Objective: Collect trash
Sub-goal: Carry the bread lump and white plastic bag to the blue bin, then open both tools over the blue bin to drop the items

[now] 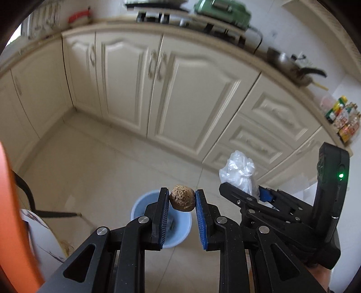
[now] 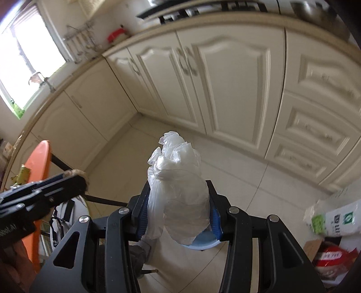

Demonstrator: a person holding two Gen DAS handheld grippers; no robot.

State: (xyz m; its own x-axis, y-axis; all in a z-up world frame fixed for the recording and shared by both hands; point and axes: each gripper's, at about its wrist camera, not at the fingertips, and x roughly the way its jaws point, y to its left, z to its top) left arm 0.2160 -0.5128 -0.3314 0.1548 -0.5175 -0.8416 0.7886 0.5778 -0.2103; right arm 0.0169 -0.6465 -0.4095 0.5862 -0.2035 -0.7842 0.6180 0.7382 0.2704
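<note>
Two tools in play, both loaded. Left tool [image 1: 182, 199] is clenched on a brown crumbly lump [image 1: 182, 198], pinched at the tips between the blue pads [image 1: 200, 219]. Right tool [image 2: 179, 202] is clamped around a crumpled clear plastic bag [image 2: 178, 187]; the bag bulges up above the fingertips and hangs down between the jaws.

Blue bucket [image 1: 140, 208] sits on the tiled floor [image 1: 101, 169]. From the left tool's camera the lump lines up over the bucket's far rim, tool angled down at it. Something dark lies inside the bucket, too blurred to name. From the right tool's camera only a sliver of the bucket's rim [image 2: 198, 244] shows under the bag.

Both tools are close side by side: the right one with its bag [image 1: 239, 171] shows at the right of the left camera, and the left one [image 2: 74, 180] pokes in from the left of the right camera, lump at its tip.

Cream cabinet doors [image 1: 180, 94] and drawers run along the back under the bench [image 1: 259, 51], which carries a green appliance [image 1: 222, 10], a pot [image 1: 286, 60] and sauce bottles [image 1: 343, 119]. Orange board edge [image 2: 37, 180] at left. Printed sacks [image 2: 334, 220] lie on the floor at right. Window [image 2: 24, 56] at far left. Heavy motion blur on the background.
</note>
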